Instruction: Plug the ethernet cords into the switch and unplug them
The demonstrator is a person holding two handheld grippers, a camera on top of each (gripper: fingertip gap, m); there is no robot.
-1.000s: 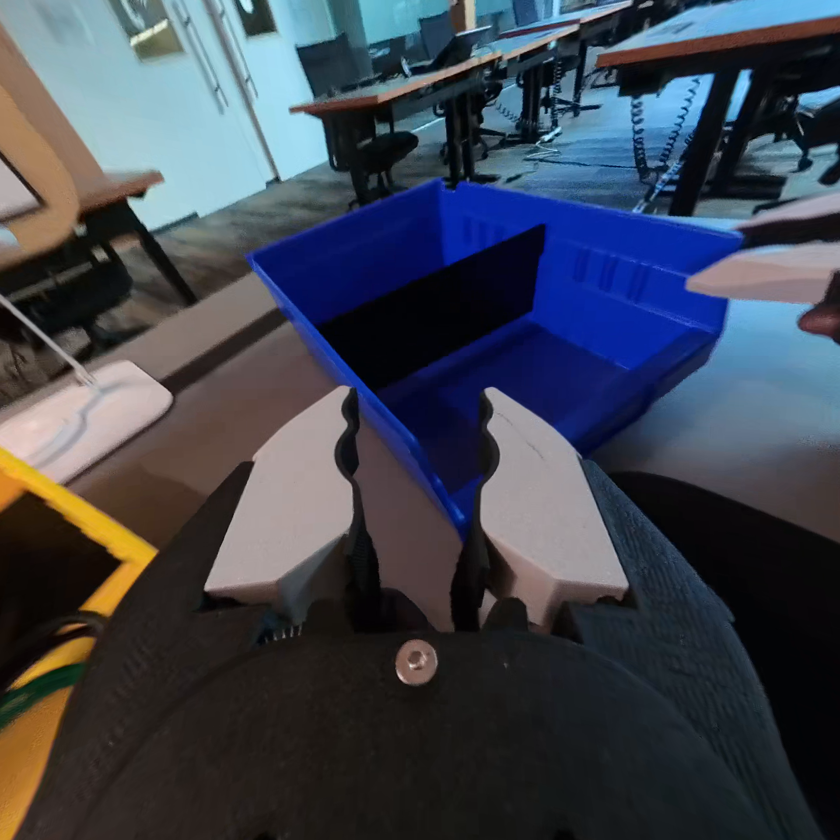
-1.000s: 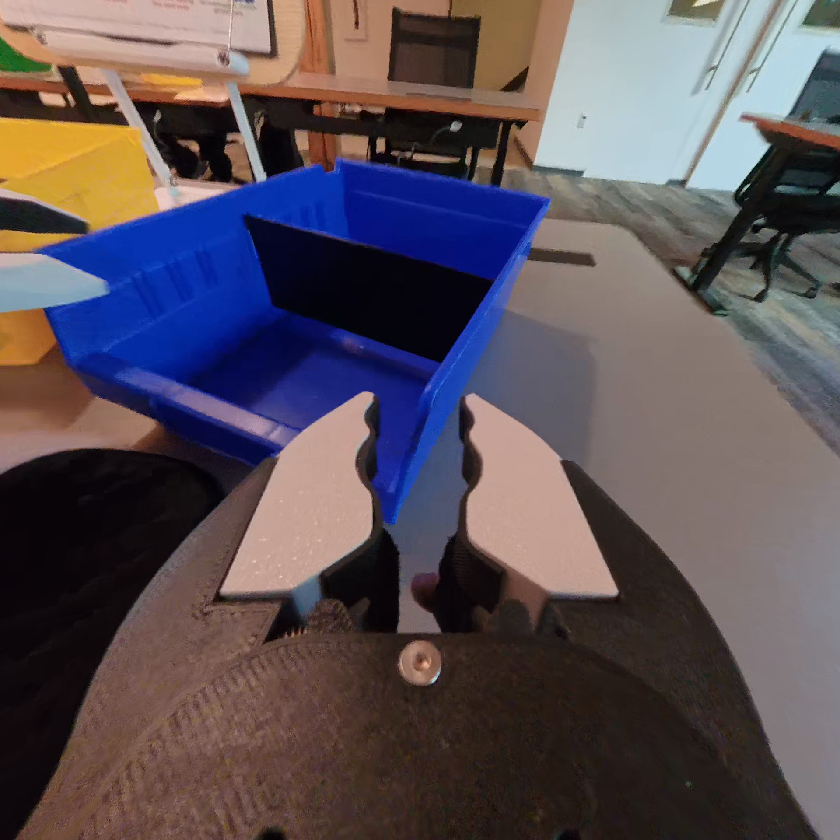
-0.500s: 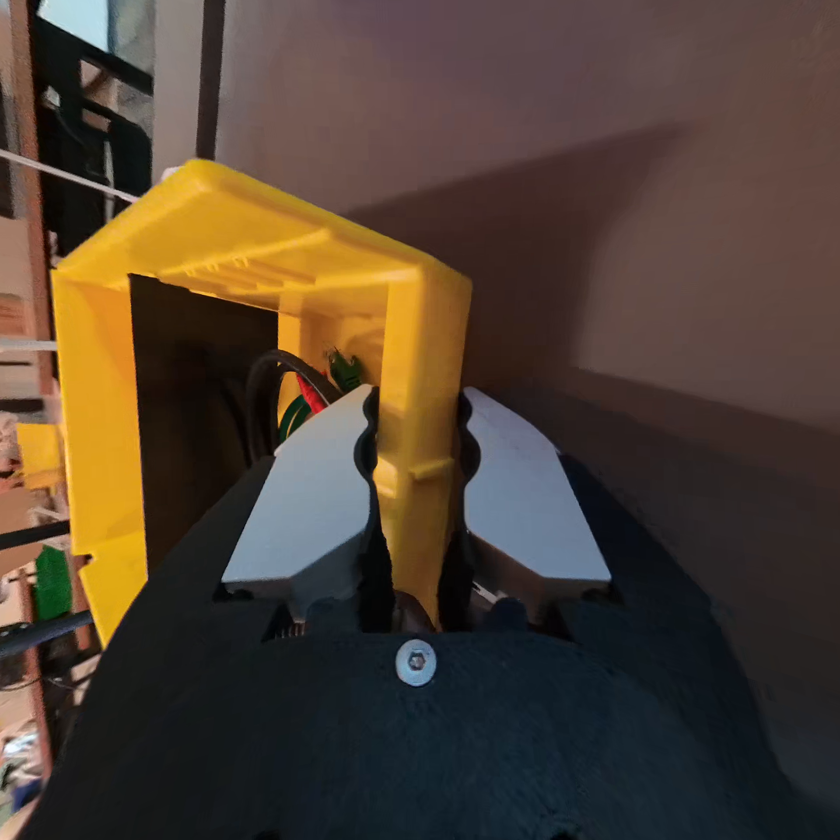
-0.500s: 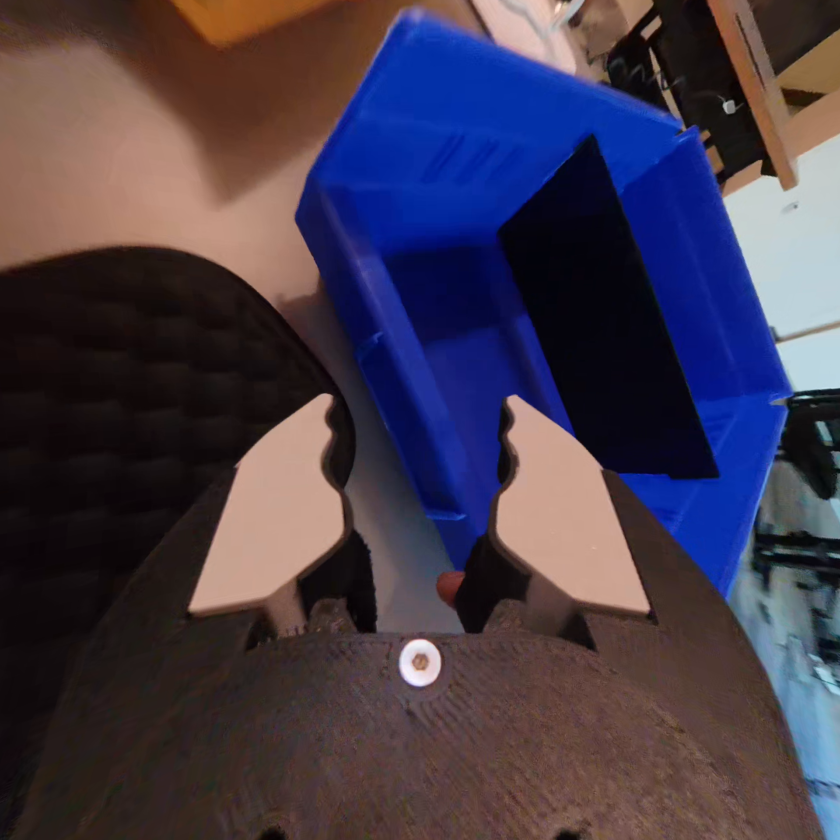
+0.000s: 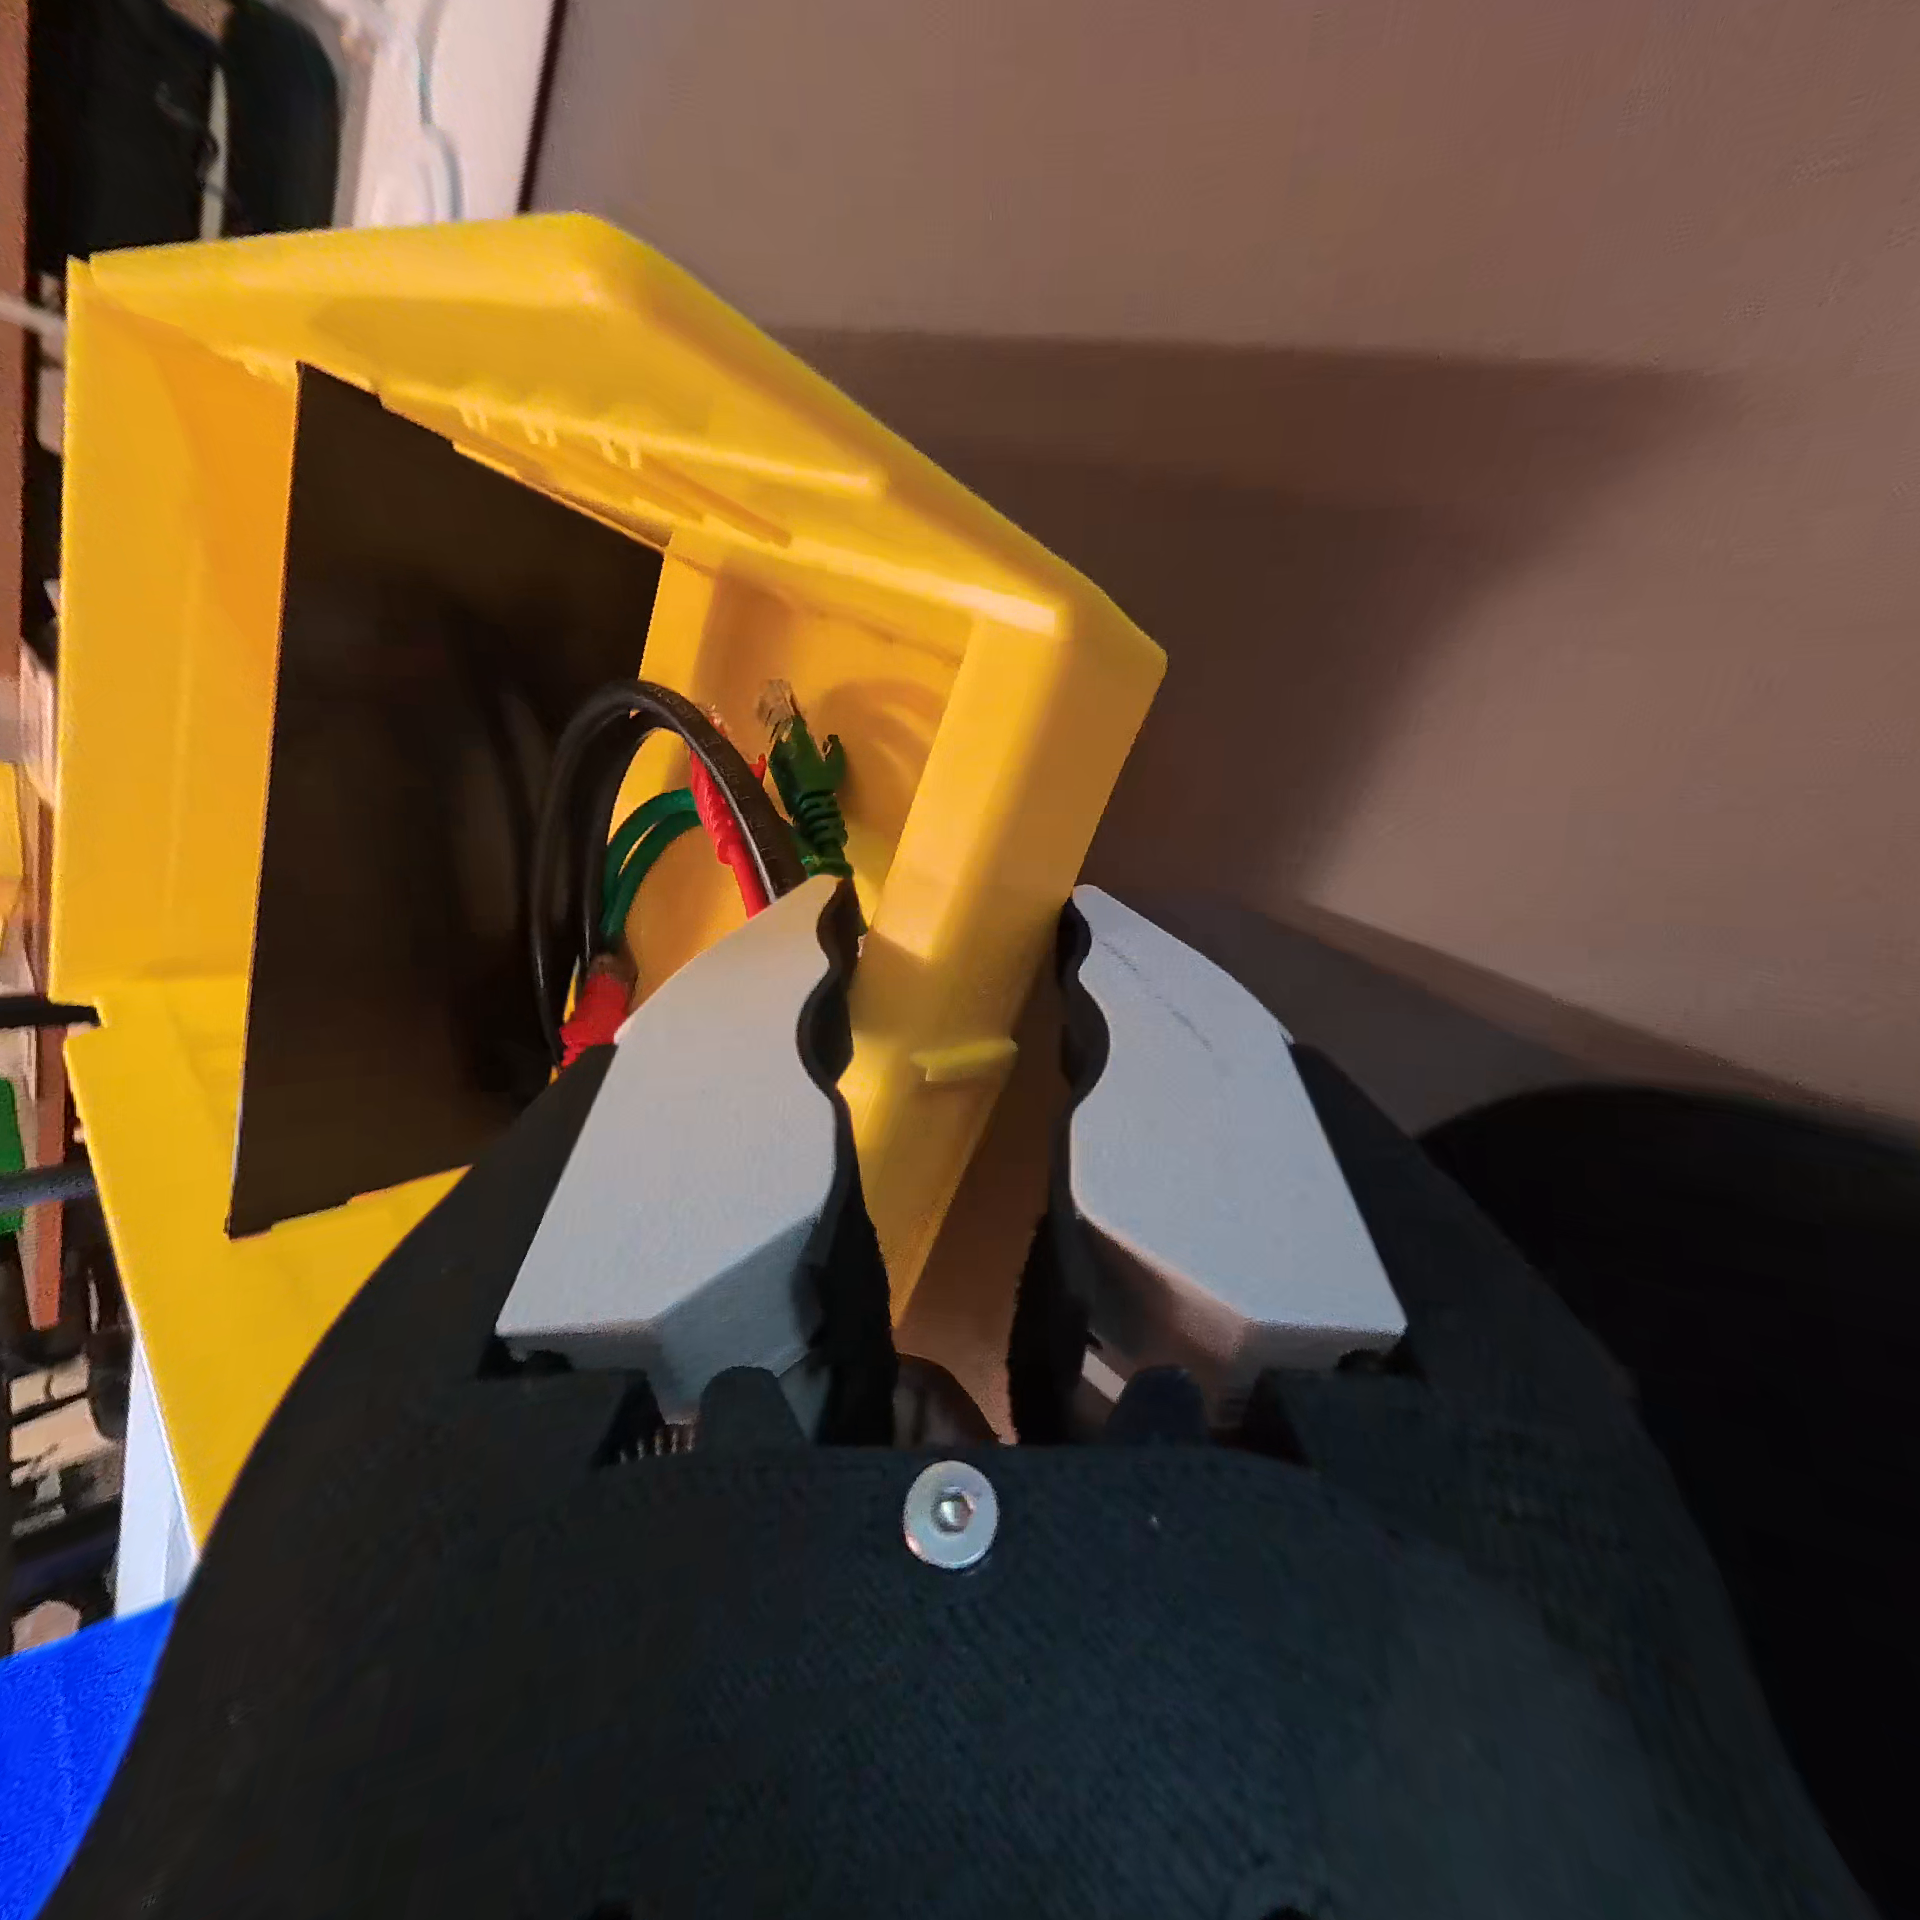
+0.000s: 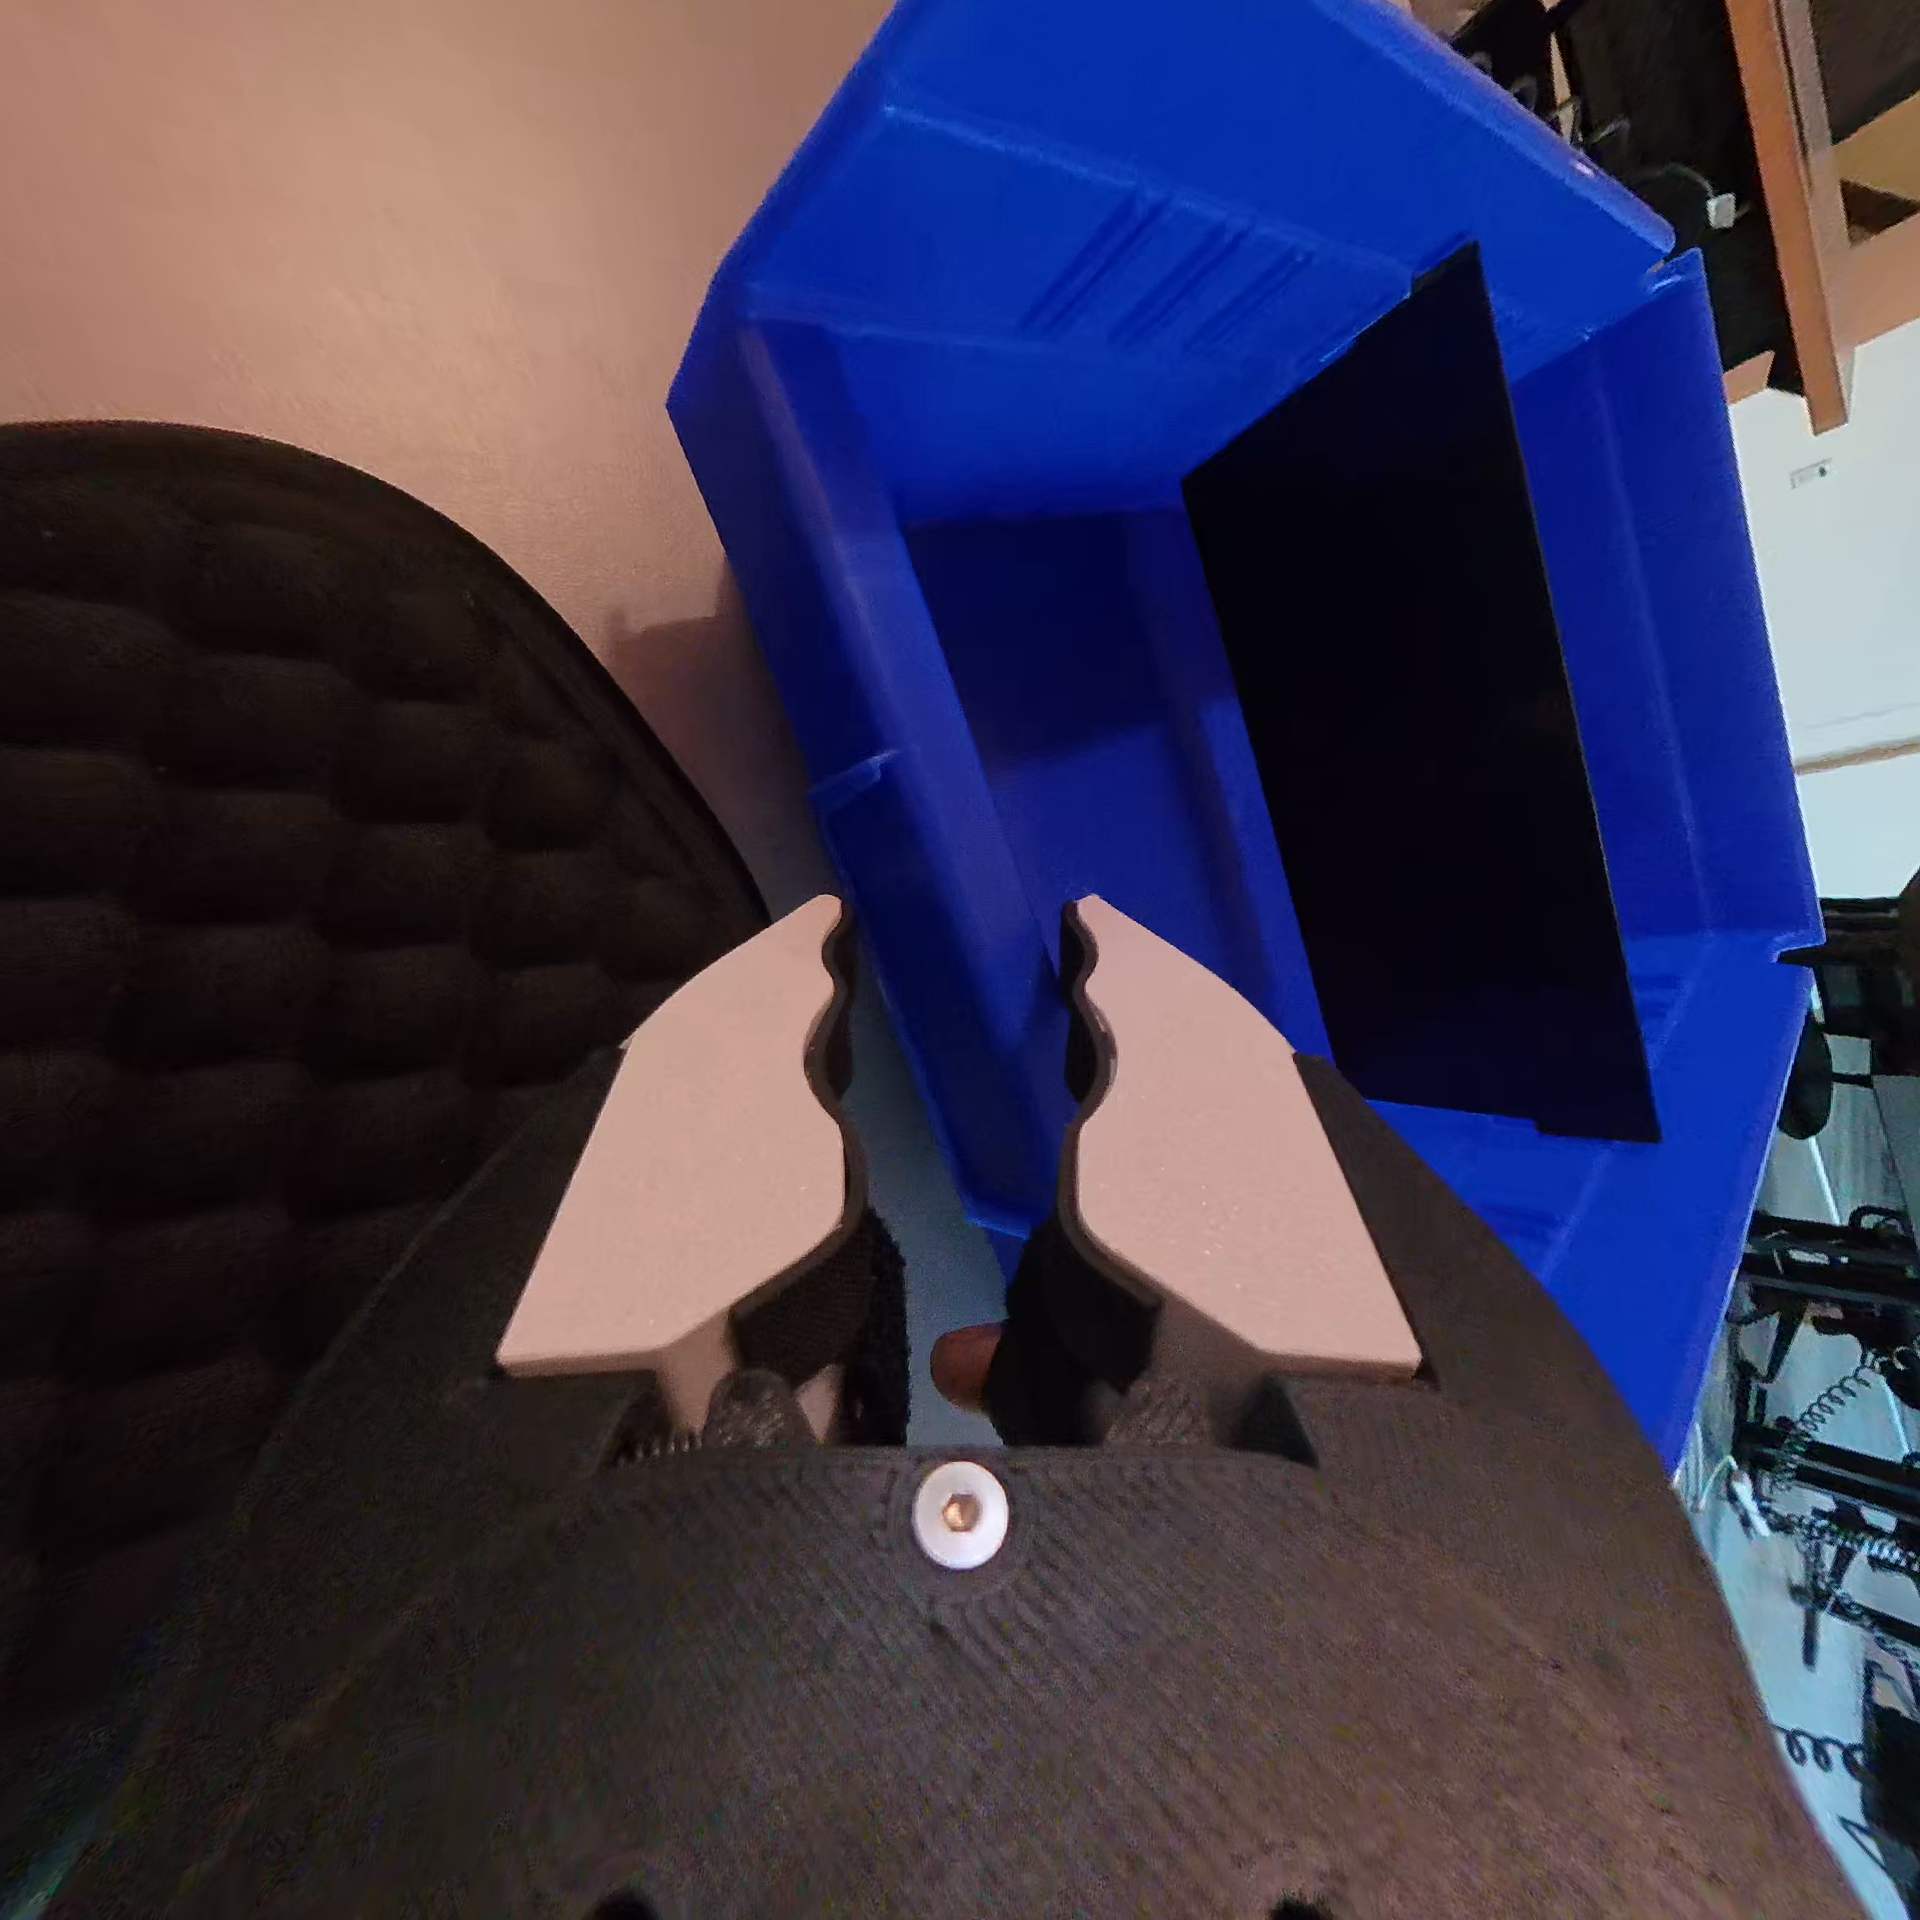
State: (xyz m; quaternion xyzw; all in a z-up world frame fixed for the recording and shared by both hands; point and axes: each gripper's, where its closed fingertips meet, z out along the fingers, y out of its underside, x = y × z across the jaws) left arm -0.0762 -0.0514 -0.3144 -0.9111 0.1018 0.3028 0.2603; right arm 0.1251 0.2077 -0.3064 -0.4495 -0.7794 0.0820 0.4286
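The bench, pale and broad, fills the space beyond both tools. On it, the yellow bin sits straight ahead of the left hand-held gripper, seen rolled on its side in this view, with a dark divider standing across its inside. The bin's near wall runs right between the two grey fingers; the left hand-held gripper is clamped on that wall, one finger inside the bin and one outside.

Over to the right wrist view: the blue bin lies ahead of the right hand-held gripper, with its own dark divider across the middle. Its near wall passes between the fingers here too, and the right hand-held gripper looks clenched on the blue bin's wall. To that tool's left, a black quilted pad rests on the bench.

Now the small stuff: the ethernet cords are in the yellow bin, just ahead of the left tool's inner finger: a black loop, green strands, a red one, bundled together. A green plug with a clear tip points up against the bin wall. No switch shows in either view.
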